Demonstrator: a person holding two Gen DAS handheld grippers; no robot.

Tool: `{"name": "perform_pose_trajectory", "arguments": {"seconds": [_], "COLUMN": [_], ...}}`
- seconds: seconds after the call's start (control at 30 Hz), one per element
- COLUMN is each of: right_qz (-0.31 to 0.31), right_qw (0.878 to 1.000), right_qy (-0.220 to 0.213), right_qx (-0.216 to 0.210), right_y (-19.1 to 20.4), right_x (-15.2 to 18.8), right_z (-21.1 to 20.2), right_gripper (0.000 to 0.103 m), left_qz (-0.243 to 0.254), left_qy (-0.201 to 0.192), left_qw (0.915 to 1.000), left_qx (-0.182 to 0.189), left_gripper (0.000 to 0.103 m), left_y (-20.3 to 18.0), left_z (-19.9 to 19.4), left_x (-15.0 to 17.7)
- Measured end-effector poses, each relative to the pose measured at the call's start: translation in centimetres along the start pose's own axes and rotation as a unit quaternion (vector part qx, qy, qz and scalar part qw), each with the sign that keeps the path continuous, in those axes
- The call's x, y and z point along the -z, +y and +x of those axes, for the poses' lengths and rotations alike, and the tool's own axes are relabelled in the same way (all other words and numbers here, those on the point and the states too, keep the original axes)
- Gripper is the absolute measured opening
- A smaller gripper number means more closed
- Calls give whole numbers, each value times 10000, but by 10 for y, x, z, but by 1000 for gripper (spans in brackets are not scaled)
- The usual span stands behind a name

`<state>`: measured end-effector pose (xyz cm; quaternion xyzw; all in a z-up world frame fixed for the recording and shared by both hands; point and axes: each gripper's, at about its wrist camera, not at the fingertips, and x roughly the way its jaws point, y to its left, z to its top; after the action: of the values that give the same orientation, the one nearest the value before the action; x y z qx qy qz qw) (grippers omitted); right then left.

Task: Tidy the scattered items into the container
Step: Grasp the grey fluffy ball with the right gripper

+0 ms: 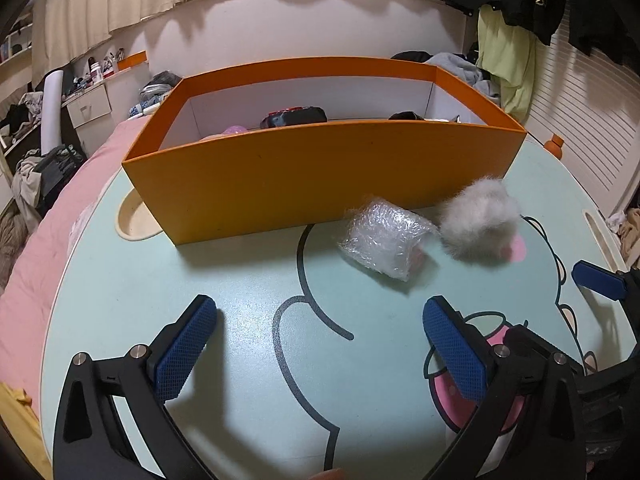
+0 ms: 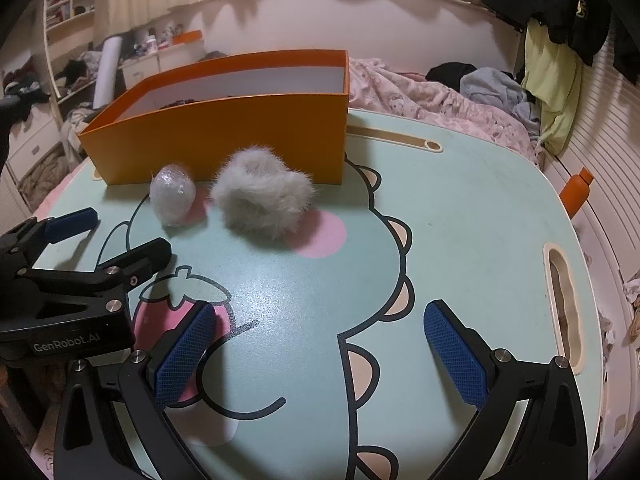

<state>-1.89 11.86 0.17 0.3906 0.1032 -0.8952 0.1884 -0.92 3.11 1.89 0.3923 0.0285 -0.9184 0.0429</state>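
An orange open-topped box (image 1: 320,176) (image 2: 224,136) stands at the far side of the mint cartoon table (image 1: 120,280). Inside it lie a dark item (image 1: 292,116) and something pink (image 1: 234,131). In front of the box sit a bubble-wrapped bundle (image 1: 384,240) (image 2: 173,194) and a grey fluffy piece (image 1: 478,220) (image 2: 262,196), side by side. My left gripper (image 1: 320,306) (image 2: 126,232) hovers open over bare table, short of the bundle. My right gripper (image 2: 320,310) is open too, nearer than the fluffy piece, with nothing between its fingers.
The table has a round cup recess (image 1: 134,220) at the left and a slot handle (image 2: 564,312) at the right edge. An orange bottle (image 2: 576,192) stands beyond the right edge. Pink bedding (image 2: 432,100) and clothes surround the table.
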Motion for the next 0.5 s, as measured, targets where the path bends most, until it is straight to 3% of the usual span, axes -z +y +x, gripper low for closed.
{"name": "perform_pose_trajectory", "arguments": {"seconds": [0.2,0.27,0.37,0.43,0.5], "right_qz": [454,515,298,165,39], "right_qw": [9985,9969,9971,9973,9976], "right_qy": [-293,-594,-656,-558,-421], "right_qx": [123,55,-243,-457,-552], "right_y": [-18,-22,-14,-4,6], "right_x": [0,-7,-23,-33,-42], "right_z": [-9,-20,-20,-14,-4], "right_gripper": [101,100,98,89,71], "left_qz": [-11,-25,-29,-23,-15], "left_qy": [1,-2,-3,-3,-5], "left_qw": [10000,10000,10000,10000,10000], "left_qx": [27,42,46,51,65], "left_gripper": [102,102,102,102,102], "left_y": [0,0,0,1,-1], "left_z": [-1,-2,-2,-3,-2], "left_x": [2,3,3,3,3]}}
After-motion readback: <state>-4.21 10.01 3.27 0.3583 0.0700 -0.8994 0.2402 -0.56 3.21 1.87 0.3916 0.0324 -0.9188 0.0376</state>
